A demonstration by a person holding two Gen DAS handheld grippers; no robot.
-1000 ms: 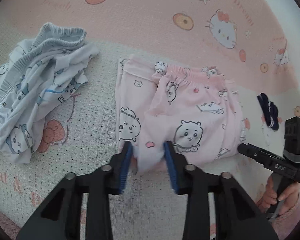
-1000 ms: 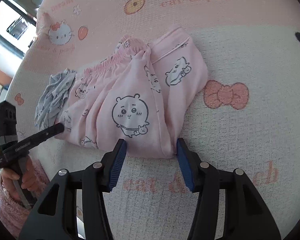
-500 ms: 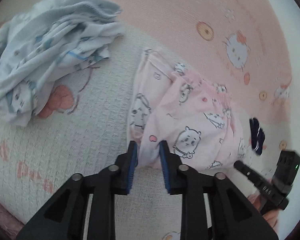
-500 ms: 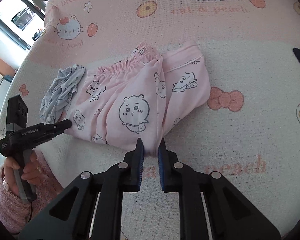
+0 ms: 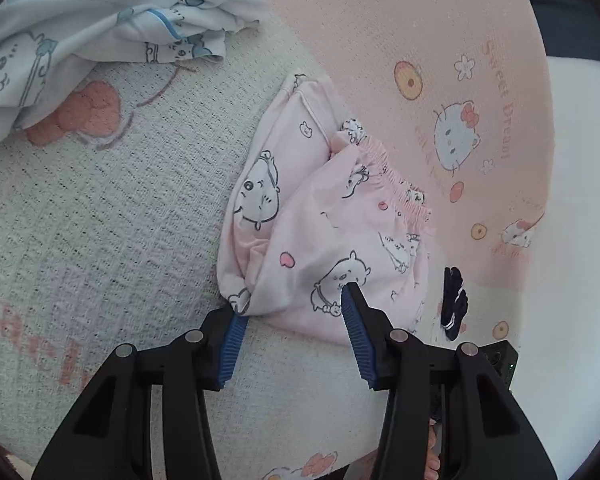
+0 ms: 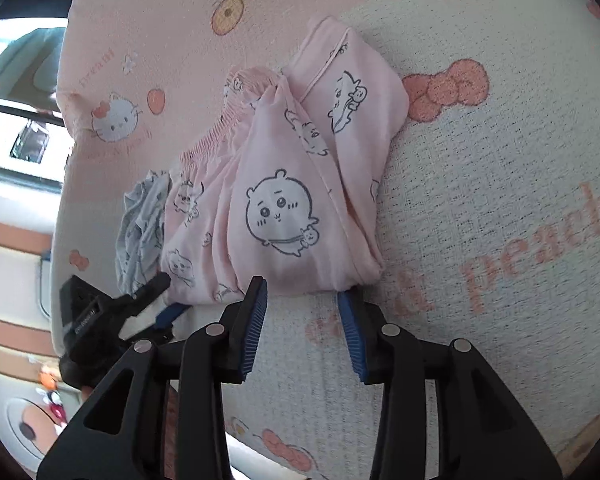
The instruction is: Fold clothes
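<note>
Pink pyjama trousers (image 5: 324,240) are seen folded on the blanket (image 5: 100,208), just ahead of both tongs. Left gripper (image 5: 292,320) and right gripper (image 6: 300,304) are held spread apart, nothing clamped. Pale blue clothing (image 5: 80,20) is bunched beyond the left tongs.

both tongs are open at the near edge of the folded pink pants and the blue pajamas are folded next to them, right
Not quite. Both tongs, left and right, are open at the pink pants, but the blue pajamas lie crumpled, not folded, as the left wrist view shows.
</note>
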